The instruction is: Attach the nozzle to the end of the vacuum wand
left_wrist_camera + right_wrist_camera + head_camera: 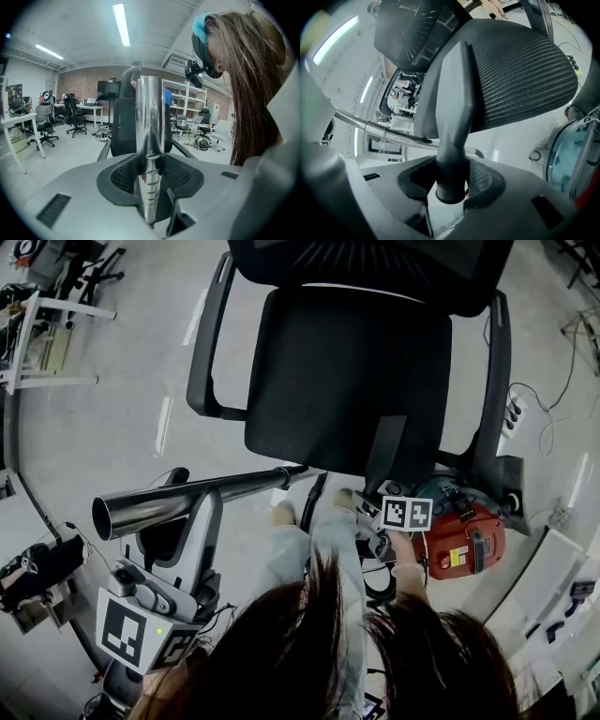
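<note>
Office floor (112, 427): left fingers (123, 176) pinch one wand (150, 117), right fingers (480, 180) pinch one nozzle (454, 108).

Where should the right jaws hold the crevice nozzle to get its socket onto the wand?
Across the nozzle neck just past its round collar, coming from the side. The collar is the open socket end; it now sits between the right gripper jaws, facing back at the gripper, so the wand probably cannot enter. The tapered body gives flatter faces.

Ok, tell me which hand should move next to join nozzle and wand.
Right, probably: the right tool grips the dark grey tapered plastic nozzle; the left tool clamps the shiny metal wand, its open end exposed.
</note>
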Action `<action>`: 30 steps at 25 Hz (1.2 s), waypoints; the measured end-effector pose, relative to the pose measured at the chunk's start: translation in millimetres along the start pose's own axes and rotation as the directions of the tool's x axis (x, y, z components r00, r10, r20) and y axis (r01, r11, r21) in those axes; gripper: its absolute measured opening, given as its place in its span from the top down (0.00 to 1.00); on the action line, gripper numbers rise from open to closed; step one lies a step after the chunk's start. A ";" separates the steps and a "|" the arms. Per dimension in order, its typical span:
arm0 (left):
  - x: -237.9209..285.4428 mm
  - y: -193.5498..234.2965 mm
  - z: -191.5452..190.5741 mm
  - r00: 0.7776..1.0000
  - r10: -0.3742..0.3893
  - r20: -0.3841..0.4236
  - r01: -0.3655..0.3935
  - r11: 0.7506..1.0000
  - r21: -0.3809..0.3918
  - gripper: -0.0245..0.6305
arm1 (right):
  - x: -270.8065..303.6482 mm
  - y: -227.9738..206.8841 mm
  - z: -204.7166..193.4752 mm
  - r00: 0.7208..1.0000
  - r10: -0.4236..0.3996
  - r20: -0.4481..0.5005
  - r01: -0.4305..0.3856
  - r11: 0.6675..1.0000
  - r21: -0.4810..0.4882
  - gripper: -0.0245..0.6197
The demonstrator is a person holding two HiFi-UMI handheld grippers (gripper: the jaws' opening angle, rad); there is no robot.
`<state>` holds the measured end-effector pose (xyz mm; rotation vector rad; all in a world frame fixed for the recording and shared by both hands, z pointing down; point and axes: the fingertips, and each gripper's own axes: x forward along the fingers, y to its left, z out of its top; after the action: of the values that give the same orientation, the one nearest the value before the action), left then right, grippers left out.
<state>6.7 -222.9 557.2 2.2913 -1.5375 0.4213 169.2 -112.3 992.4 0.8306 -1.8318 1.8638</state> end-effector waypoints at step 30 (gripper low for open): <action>-24.6 -36.7 6.1 0.996 -0.086 -0.015 0.087 0.995 0.058 0.72 | -82.3 87.5 -16.6 0.996 0.036 0.076 -0.030 0.996 -0.080 0.68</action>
<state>32.1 -192.4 536.8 2.3846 -1.4319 0.4622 171.1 -91.2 872.9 0.8607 -1.9638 1.7889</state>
